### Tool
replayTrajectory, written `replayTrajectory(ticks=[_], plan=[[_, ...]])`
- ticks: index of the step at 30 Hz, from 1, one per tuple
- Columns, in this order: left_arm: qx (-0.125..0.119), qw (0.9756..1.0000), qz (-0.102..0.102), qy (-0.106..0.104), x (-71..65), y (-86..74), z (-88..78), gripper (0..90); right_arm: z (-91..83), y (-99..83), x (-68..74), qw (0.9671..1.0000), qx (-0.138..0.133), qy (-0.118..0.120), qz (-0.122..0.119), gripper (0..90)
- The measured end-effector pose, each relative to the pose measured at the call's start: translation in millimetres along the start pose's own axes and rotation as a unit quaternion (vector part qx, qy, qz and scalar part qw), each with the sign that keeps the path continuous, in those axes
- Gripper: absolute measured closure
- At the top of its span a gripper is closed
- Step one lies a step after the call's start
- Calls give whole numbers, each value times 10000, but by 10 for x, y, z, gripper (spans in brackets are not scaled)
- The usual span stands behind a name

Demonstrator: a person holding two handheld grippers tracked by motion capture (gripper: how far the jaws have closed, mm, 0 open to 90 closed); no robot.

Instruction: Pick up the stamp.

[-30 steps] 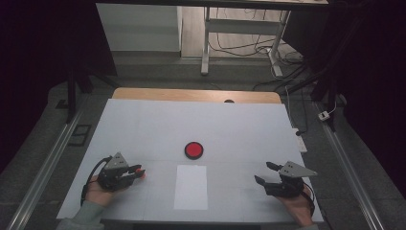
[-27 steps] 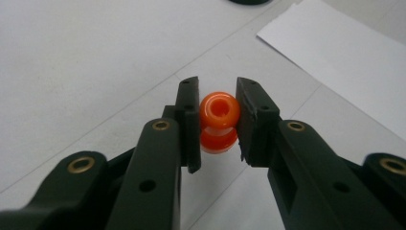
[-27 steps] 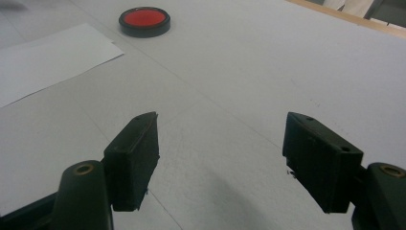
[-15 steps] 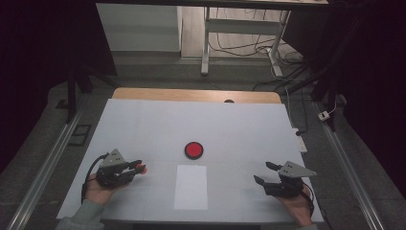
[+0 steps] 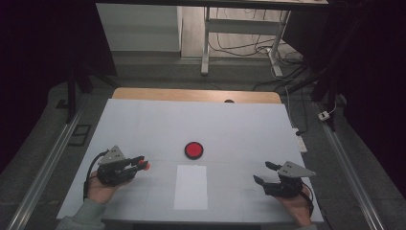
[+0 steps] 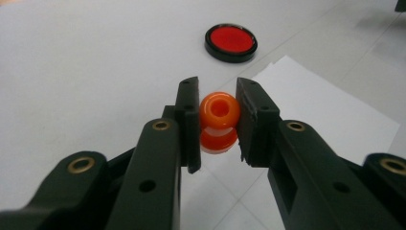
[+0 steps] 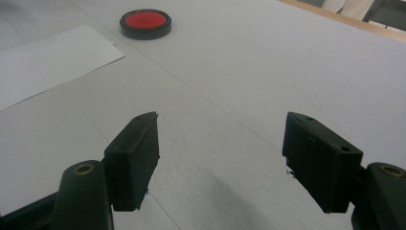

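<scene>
Closest to the person, the left gripper has its matte black jaws clamped on a glossy orange plastic bead, a rounded ring with a hole through its top; the bead hangs just above the desk, and its orange reflection shows on the surface right beneath it. From above, the left hand lies low at the desk's near left corner with the gripper pointing level toward the middle, the bead a small orange dot at its tip. At the near right corner, the right hand holds the right gripper low over the desk, its flat, blocky black jaws standing wide apart with only bare desk between them. The desk is a smooth, pale grey-white sheet with faint seams, edged in light wood at the far side. Between the two grippers lies a thin white rectangular paper sheet, flat on the desk. Just beyond its far edge sits a round red disc with a raised black rim, shallow and shiny.
</scene>
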State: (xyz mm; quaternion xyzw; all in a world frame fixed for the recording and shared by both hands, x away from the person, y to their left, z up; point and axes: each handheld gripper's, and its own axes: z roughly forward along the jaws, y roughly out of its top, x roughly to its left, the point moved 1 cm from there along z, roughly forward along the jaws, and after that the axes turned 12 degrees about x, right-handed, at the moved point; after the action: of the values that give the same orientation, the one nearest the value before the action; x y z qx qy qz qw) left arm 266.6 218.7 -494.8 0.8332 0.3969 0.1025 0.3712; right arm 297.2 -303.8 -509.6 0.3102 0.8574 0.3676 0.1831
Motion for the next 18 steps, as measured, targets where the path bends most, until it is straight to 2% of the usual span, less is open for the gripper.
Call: replayTrajectory(ticks=[9, 11, 18], plan=[[-114, 9998, 25, -184, -40, 91, 28, 715, -6, 9, 7, 10000, -25, -18, 30, 280], [-118, 9997, 38, -209, -53, 108, 41, 715, -11, 19, 9, 9999, -78, 51, 51, 280], [-111, 9996, 108, -256, -89, 178, 83, 715, -24, 48, 36, 9999, -117, 22, -3, 280]])
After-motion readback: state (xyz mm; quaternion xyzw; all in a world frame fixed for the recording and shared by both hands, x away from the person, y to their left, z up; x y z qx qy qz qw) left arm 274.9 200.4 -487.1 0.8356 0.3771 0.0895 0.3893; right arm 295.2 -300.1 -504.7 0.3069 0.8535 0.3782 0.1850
